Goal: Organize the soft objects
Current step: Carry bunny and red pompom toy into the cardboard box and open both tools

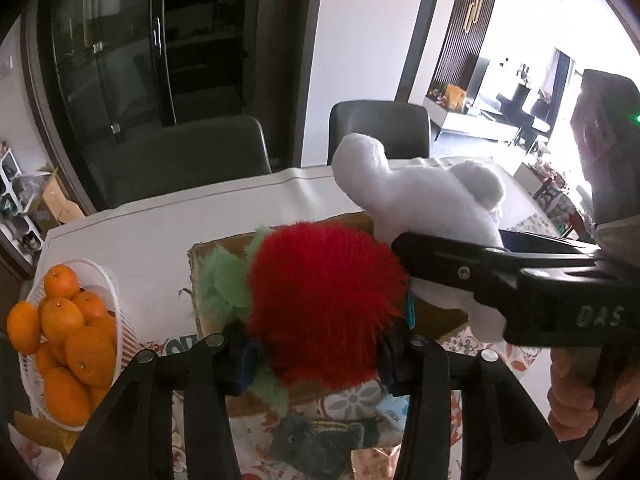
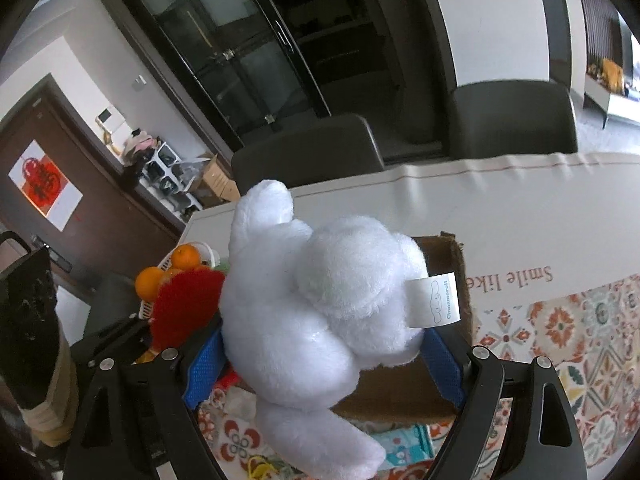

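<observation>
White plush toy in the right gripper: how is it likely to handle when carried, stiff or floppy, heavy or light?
The white plush toy probably handles floppy: one limb droops below the right gripper, unsupported. It looks light for its bulk, being fluffy stuffed fabric. The blue pads press into its body, so it likely squashes rather than slips.

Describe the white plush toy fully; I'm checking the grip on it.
The white plush toy is soft, fluffy fabric with rounded lobes, a long ear or limb sticking up and a sewn-in white tag printed "Cinnamoroll". The right gripper clamps it between blue pads above the brown cardboard box, beside the red furry toy.
</observation>
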### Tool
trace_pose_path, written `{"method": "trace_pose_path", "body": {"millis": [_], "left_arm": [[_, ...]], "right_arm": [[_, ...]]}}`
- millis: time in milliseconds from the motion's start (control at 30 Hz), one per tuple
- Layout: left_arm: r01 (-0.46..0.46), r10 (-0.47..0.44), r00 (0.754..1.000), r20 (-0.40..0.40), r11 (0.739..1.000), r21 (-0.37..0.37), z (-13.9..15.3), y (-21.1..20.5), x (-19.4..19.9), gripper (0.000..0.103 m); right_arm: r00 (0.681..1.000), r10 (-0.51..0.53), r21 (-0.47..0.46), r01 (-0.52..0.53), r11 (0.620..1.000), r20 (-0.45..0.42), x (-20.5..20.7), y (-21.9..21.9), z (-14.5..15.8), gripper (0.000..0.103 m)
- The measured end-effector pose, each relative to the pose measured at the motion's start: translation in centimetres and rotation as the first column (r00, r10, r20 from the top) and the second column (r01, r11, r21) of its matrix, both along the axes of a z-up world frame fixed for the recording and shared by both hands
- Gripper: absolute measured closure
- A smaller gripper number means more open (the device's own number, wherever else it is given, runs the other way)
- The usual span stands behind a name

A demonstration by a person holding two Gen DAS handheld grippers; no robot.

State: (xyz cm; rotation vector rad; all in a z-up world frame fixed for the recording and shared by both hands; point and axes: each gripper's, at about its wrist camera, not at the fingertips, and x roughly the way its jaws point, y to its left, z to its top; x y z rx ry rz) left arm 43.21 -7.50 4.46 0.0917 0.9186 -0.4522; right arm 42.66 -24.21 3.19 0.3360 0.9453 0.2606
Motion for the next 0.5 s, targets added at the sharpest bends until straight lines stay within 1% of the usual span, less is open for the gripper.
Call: {"method": "trace_pose_path", "body": {"millis": [33, 133, 200, 400, 500], "left_arm": [[0.0, 0.0, 1.0, -0.003, 1.0, 0.004, -0.2, -0.1, 0.2, 0.041], [-0.018, 0.018, 1.0, -0.012, 1.0, 0.006, -0.9, 0.0, 0.8, 0.029], [-0.04, 0.04, 0.999, -0.003, 0.999, 0.025, -1.2, 0.3, 1.1, 0.023], [-0.094, 0.092, 0.995, 0.03, 0.993, 0.068, -1.1, 1.3, 0.9, 0.019], [-0.125, 0.121, 0.991, 0.056, 0.989, 0.079, -0.6, 2.0, 0.3, 0.019]], "right_arm": [[1.0, 0.005, 0.003, -0.005, 1.0, -0.006, 0.3, 0.0, -0.2, 0.014], [1.0, 0.014, -0.022, -0.014, 1.0, -0.006, 1.2, 0.4, -0.5, 0.012], [1.0, 0.017, -0.034, -0.017, 0.999, -0.01, 1.8, 0.6, -0.9, 0.011], [1.0, 0.03, -0.061, -0.031, 0.998, -0.007, 2.6, 1.1, -0.9, 0.01], [1.0, 0.01, -0.086, -0.01, 0.996, 0.005, 2.2, 1.1, -0.7, 0.01]]}}
